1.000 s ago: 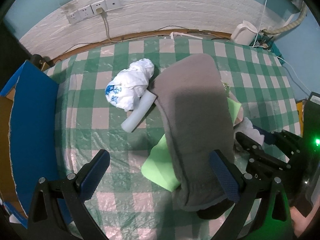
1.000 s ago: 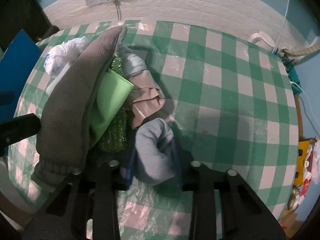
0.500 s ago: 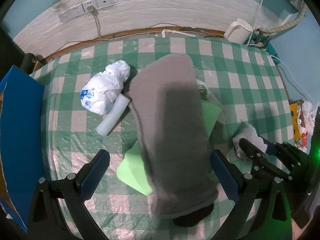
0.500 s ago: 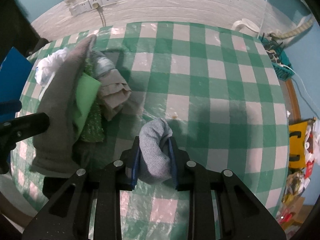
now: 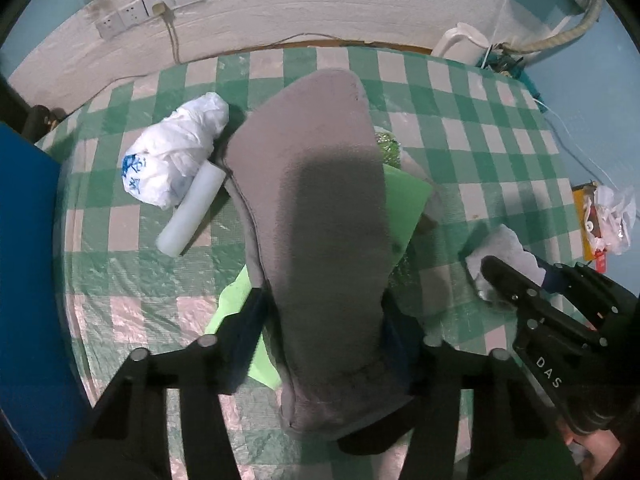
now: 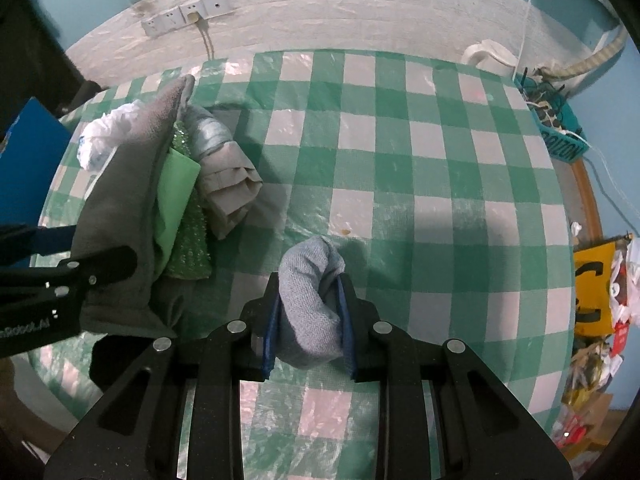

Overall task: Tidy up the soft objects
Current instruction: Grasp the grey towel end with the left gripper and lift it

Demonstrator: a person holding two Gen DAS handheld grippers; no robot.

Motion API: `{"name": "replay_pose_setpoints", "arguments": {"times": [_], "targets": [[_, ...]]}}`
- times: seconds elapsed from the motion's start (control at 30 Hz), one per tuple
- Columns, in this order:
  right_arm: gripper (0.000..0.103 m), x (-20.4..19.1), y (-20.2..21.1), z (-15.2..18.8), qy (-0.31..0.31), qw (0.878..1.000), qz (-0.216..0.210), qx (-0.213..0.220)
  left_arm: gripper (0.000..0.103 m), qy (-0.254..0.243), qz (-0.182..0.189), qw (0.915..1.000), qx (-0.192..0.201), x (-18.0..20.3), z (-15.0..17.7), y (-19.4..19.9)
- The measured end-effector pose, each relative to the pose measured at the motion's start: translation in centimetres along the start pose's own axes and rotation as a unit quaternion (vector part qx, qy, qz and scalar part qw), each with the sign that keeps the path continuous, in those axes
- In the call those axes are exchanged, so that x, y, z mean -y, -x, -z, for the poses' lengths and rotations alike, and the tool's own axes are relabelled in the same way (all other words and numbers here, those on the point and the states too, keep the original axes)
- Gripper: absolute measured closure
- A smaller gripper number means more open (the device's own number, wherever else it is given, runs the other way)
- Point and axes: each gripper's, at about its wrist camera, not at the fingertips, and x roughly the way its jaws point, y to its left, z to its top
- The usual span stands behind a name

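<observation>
A long grey sock (image 5: 320,216) lies across a pile on the checked table; it also shows in the right wrist view (image 6: 124,208). My left gripper (image 5: 324,324) is shut on its near end, a finger on each side. Under it lie a light green cloth (image 5: 404,204) and a glittery green sponge (image 6: 190,240), beside a folded grey-beige cloth (image 6: 230,192). My right gripper (image 6: 308,312) is shut on a rolled light blue-grey cloth (image 6: 310,292), held just above the table to the right of the pile.
A crumpled white plastic bag (image 5: 172,164) and a white foam cylinder (image 5: 192,214) lie left of the pile. A blue box (image 5: 28,280) stands at the left edge. A white kettle (image 6: 490,56) and a teal basket (image 6: 556,128) sit at the far right.
My left gripper has closed on the near end of the grey sock. My right gripper has drawn the rolled blue-grey cloth away from the pile, towards the right.
</observation>
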Motion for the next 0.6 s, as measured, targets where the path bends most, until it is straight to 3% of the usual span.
{"name": "replay_pose_setpoints", "arguments": {"times": [0.13,0.23,0.6], "targets": [[0.079,-0.2,0.6,-0.1,0.003,1.0,0.0,0.008,0.075,-0.018,-0.001,0.9998,0.01,0.4,0.3,0.4],[0.079,-0.5,1.2,-0.2,0.007,1.0,0.002,0.016,0.078,-0.03,-0.007,0.9994,0.018,0.8,0.9,0.7],[0.079,-2.0,3.8,-0.6,0.031,0.998,0.011,0.046,0.084,-0.055,-0.027,0.9966,0.055,0.4,1.8,3.1]]}}
